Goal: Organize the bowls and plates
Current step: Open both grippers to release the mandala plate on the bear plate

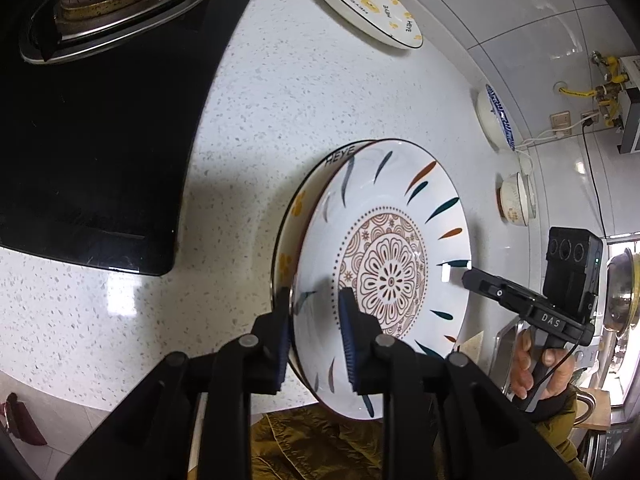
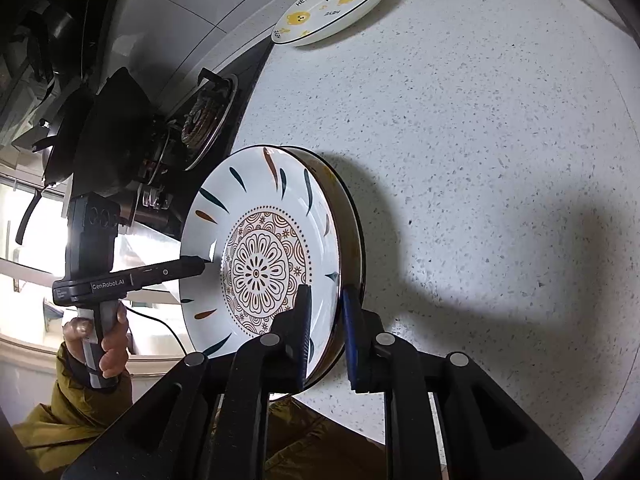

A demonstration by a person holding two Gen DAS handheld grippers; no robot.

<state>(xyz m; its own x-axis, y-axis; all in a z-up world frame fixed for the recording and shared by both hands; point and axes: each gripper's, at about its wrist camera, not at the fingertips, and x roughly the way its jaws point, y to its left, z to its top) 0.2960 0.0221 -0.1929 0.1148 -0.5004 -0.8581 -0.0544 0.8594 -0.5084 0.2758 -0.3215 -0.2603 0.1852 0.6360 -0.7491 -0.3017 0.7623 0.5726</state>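
Observation:
A white patterned plate with a flower centre lies on a yellow-flowered "HEYE" plate on the speckled counter. My left gripper straddles the near rim of the two stacked plates. Its jaws stand slightly apart, and a thin gap shows at the pads. From the right wrist view, the left gripper meets the plate's far edge. My right gripper is shut on the opposite rim, one pad on the patterned plate's face, the other outside the lower plate. The right gripper also shows in the left wrist view.
Another "HEYE" bear plate lies near the wall. A blue-rimmed bowl and a small bowl sit along the backsplash. The black gas stove borders the counter, with a dark pan beyond it. A person's hands hold the handles.

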